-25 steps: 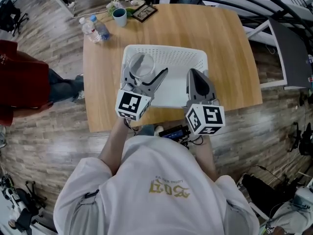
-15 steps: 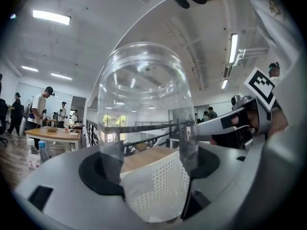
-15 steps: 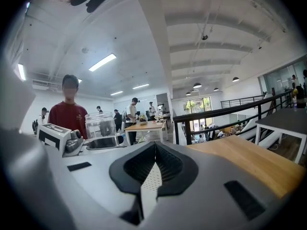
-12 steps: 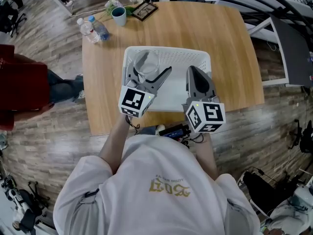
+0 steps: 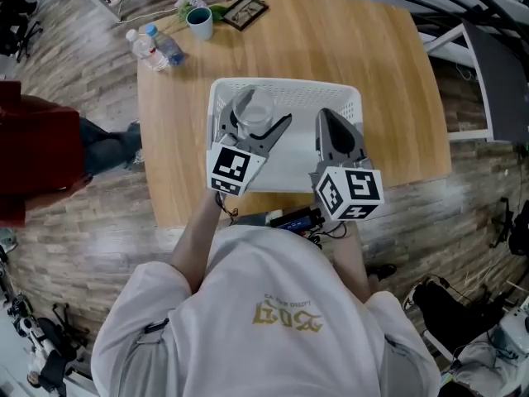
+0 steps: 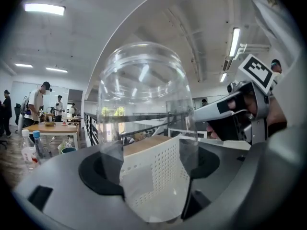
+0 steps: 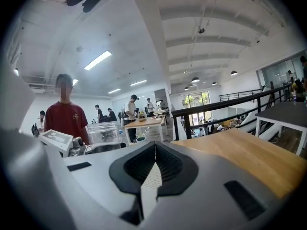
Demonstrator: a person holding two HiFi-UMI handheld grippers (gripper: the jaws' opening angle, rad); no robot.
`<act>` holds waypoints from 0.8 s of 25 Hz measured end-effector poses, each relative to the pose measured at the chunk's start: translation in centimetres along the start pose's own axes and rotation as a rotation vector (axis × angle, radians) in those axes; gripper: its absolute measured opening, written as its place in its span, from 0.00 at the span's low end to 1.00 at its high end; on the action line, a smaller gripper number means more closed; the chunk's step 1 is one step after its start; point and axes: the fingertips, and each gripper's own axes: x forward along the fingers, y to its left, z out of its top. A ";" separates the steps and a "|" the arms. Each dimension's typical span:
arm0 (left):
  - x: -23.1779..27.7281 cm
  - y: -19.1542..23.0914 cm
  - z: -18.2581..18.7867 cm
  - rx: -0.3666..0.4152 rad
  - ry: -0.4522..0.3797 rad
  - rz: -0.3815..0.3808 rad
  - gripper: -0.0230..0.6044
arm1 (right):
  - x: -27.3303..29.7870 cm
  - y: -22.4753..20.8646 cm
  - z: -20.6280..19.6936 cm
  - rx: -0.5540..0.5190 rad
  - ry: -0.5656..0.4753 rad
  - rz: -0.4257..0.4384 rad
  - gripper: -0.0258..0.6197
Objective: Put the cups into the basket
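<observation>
A clear plastic cup (image 5: 254, 103) is held between the jaws of my left gripper (image 5: 254, 117), over the left part of the white perforated basket (image 5: 289, 90). In the left gripper view the cup (image 6: 141, 92) stands with its rounded end up, and both pads of the left gripper (image 6: 152, 155) press on its sides, with the basket wall (image 6: 160, 178) seen through it. My right gripper (image 5: 332, 116) hangs over the basket's right part with its jaws together and nothing between them. From the right gripper (image 7: 152, 153) the cup (image 7: 103, 131) shows at the left.
The basket sits on a wooden table (image 5: 380, 73). At the table's far left corner stand a teal mug (image 5: 199, 21), water bottles (image 5: 157, 46) and a picture frame (image 5: 245, 11). A person in a red top (image 5: 29, 139) is beside the table's left edge.
My left gripper has carried the cup slightly farther over the basket and lower. The right gripper has edged forward a little with it, still shut.
</observation>
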 end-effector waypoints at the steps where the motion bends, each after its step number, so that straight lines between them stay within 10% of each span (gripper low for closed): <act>1: 0.2 0.0 -0.4 0.009 0.013 -0.001 0.60 | 0.1 0.0 0.0 0.001 0.003 0.001 0.06; 20: 3.1 -1.9 -4.9 0.081 0.165 -0.135 0.60 | 3.6 -0.4 -2.7 0.062 0.098 0.040 0.06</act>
